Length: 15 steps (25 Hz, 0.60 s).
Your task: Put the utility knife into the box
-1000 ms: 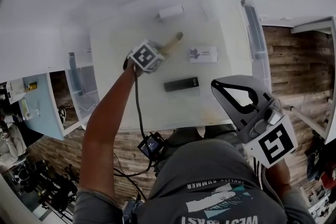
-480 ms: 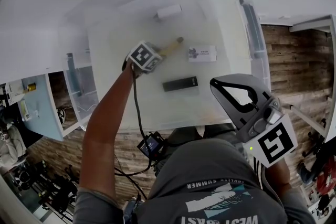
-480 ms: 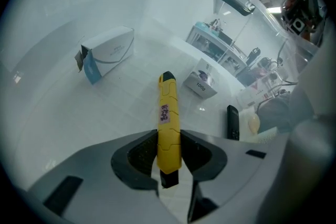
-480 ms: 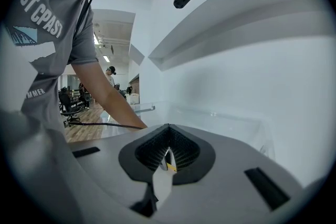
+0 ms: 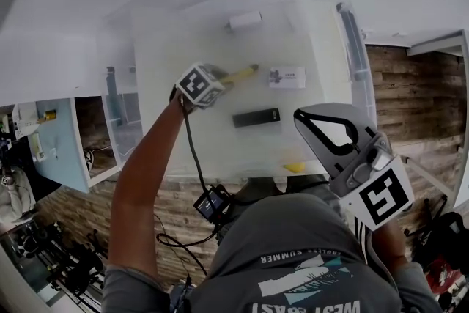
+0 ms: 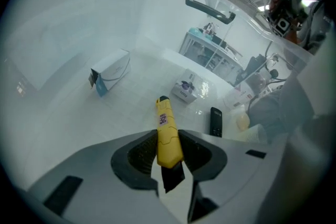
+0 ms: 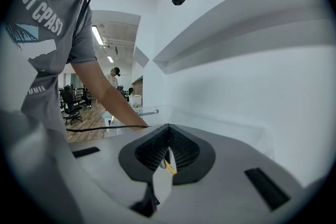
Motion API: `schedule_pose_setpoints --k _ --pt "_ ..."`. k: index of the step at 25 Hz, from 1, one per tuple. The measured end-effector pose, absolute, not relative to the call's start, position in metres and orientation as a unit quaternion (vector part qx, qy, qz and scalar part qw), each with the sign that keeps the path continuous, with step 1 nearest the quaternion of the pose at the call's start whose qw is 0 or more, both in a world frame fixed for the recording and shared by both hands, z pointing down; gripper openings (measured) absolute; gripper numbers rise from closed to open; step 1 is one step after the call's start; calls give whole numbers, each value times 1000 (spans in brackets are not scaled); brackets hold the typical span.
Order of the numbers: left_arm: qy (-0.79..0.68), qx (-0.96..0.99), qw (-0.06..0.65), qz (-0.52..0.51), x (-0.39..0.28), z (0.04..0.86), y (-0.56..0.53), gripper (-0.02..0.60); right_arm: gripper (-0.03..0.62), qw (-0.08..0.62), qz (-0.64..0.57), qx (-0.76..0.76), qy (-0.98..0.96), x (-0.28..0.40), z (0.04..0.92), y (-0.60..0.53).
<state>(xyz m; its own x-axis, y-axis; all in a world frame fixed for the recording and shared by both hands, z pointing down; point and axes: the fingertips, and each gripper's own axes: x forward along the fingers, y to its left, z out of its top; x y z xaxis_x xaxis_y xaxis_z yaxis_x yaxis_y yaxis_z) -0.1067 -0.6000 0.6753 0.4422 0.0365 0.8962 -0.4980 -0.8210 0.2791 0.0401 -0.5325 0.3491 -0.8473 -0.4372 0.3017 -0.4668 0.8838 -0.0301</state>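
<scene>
Grey short-sleeved T-shirt [image 5: 308, 260], pale print at six o'clock. Left gripper [image 6: 169, 135] and right gripper [image 7: 167, 132]: grey shells, black ribbed pads, black-and-white marker cubes [image 5: 199, 84]. Black cable [image 5: 190, 146] at seven.

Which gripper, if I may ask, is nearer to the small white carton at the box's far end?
Left. The left gripper, holding the utility knife, is inside the box with the white carton ahead of it; the right gripper is back by the box's near edge.

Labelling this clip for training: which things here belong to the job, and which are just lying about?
Job: yellow utility knife; left tongs, shut on it; clear plastic box.
Lying about: small white carton; white printed packet; flat black bar; right tongs, shut.
</scene>
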Motion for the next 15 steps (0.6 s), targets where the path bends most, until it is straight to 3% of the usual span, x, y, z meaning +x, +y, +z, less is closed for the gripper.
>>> schedule_pose_setpoints --k 15 --pt "-176 824 231 486 -115 632 -576 144 11 132 26 220 -966 38 331 -494"
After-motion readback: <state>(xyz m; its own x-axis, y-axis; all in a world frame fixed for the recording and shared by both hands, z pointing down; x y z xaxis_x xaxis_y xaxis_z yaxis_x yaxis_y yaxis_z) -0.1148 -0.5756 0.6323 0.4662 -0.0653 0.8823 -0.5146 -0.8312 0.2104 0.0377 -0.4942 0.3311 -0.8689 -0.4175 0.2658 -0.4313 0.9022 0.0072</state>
